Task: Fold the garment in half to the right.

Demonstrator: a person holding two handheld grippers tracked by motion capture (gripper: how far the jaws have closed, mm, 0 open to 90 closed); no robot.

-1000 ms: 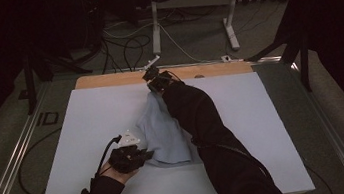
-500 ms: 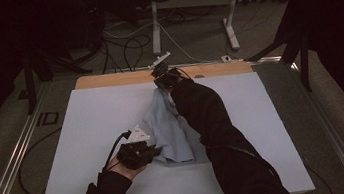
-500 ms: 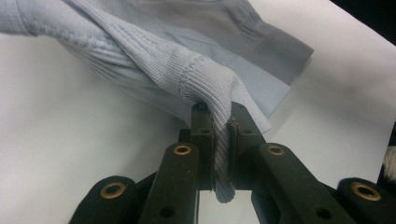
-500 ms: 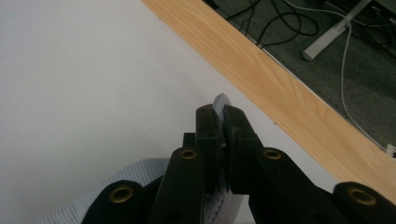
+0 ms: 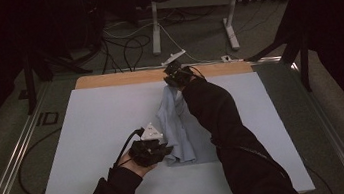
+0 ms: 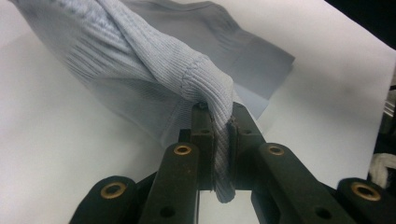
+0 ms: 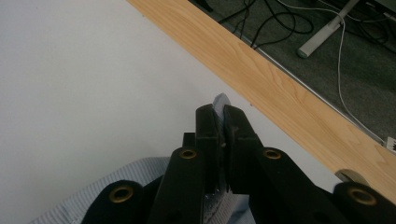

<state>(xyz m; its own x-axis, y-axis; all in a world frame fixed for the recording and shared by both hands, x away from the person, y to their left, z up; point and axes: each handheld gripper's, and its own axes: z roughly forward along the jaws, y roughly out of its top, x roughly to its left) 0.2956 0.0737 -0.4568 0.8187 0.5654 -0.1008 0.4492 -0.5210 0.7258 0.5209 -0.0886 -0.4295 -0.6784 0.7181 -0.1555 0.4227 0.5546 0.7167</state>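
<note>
Ideally, with the left gripper (image 6: 219, 140) and right gripper (image 7: 220, 122) each clamped on the pale blue garment (image 5: 179, 131), both hands should lift evenly so it hangs flat above the desk (image 5: 88, 128).

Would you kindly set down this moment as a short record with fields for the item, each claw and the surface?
item: pale blue ribbed knit garment, stretched between the two claws
left claw: shut on a bunched ribbed edge at the near end
right claw: shut on a fold of the garment at the far end, near the wooden strip
surface: white table top
</note>
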